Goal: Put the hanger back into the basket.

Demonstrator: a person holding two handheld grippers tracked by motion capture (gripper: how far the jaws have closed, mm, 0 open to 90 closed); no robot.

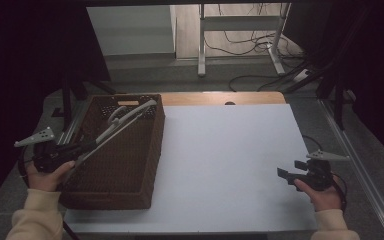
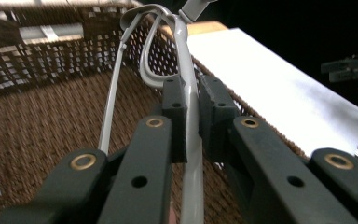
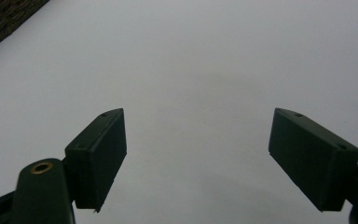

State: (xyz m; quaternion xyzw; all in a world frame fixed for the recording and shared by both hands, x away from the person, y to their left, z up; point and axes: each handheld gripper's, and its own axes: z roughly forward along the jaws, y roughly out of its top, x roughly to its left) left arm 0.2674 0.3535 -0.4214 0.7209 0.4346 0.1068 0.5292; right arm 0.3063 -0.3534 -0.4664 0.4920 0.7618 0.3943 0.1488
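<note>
Currently: tongs [image 2: 189, 112] grey metal, arms sprung apart, gripping nothing | pinched mid-arm by left gripper [image 2: 192, 116], over wicker basket [image 1: 130, 165] | judged light, stiff, slick: grip near hinge | right gripper [image 3: 198, 154] jaws wide, idle over table [image 1: 230, 150]

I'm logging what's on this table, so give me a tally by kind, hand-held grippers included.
Wicker basket: 1
Grey long-handled tool, clamped in the left hand-held gripper: 1
Hand-held grippers, counting the open right hand-held gripper: 2
Total: 4
</note>
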